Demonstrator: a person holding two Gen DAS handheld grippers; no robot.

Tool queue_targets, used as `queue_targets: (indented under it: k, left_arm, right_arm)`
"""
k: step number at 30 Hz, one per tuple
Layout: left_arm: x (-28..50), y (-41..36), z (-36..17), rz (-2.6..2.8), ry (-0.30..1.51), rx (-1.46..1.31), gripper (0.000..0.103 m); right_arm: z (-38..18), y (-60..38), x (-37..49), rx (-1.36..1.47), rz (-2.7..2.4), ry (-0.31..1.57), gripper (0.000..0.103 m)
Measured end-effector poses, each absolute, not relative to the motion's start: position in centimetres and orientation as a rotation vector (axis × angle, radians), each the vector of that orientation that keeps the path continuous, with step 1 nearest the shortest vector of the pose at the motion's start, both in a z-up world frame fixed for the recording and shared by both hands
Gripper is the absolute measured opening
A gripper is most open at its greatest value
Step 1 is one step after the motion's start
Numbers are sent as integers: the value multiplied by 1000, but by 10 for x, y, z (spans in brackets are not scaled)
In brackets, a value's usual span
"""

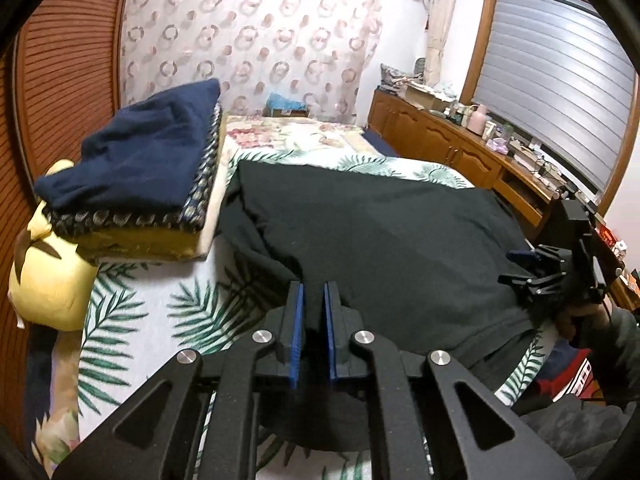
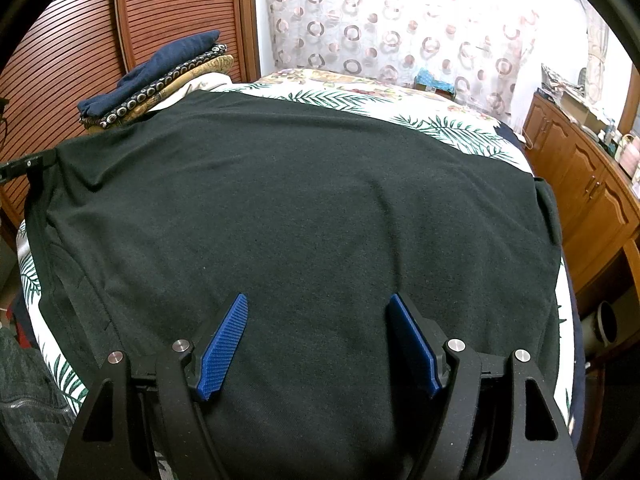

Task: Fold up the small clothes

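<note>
A black T-shirt (image 1: 400, 232) (image 2: 300, 200) lies spread over the palm-leaf bedsheet (image 1: 132, 320). In the left wrist view my left gripper (image 1: 314, 285) is shut on the shirt's near left edge, with dark cloth pinched between the blue pads and lifted slightly. My right gripper (image 2: 317, 298) hovers open over the shirt's near side, nothing between its blue pads (image 2: 226, 336). It also shows at the shirt's right edge as the right gripper (image 1: 517, 268), held by a hand. The left gripper (image 2: 24, 166) appears at the shirt's far left corner.
A stack of folded clothes (image 1: 140, 160) (image 2: 160, 76), navy on top, sits at the bed's left by a yellow pillow (image 1: 52, 280). A wooden cabinet (image 1: 440, 140) (image 2: 580, 168) with clutter runs along the right. A louvred wooden door (image 2: 180, 8) stands behind the stack.
</note>
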State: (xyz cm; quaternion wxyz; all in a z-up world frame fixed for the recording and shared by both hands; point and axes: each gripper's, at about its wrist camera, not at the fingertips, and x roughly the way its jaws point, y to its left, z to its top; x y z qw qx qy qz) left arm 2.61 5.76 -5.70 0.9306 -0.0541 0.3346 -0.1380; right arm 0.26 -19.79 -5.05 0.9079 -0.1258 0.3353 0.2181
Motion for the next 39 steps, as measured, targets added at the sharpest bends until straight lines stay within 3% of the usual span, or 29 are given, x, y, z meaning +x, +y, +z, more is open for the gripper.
queue_targets:
  k: [30,37,38,39]
  left_arm:
    - [83,-113,46,-674,533,101,10]
    - [90,-140,42,-679,507,130,10]
    - [92,-141,37,-682,509,132,11]
    - [95,-140,32,-693,525,127,20]
  right_arm:
    - [-15,-239,-62,-122,337,553,75]
    - [-14,-240,-74,-107,301,545,75]
    - [-12,-239,-74,-109,301,537,75]
    - [-12,-236,-75,-110,303,534,75]
